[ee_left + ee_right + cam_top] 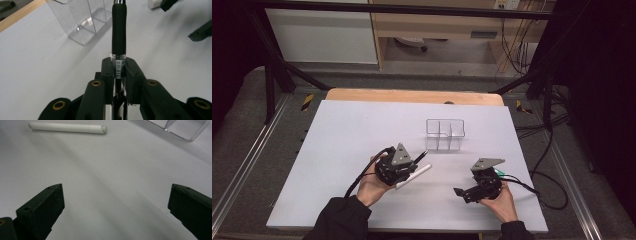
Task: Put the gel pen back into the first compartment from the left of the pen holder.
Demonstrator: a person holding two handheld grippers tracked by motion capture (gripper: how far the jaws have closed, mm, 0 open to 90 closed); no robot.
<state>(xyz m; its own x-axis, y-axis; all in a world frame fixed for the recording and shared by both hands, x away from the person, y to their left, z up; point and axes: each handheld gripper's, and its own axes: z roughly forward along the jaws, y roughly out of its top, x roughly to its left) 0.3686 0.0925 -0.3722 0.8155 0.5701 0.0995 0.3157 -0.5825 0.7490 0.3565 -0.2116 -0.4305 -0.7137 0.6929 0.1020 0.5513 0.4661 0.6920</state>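
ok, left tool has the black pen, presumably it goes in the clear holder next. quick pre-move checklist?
1. Left tool shut on the black pen: ok, jaws clamp its clear barrel at the barcode label.
2. Pen aligned with the jaws: ok, it runs straight out ahead.
3. Clear holder upright, compartments open: ok.
4. Compartments free of contents: ok as far as the clear walls show.
5. Right tool out of the way: ok, jaws wide open, holding nothing, nearer the person than the holder.
6. White pen clear of the path: cannot tell; it lies on the table right beside the left tool.
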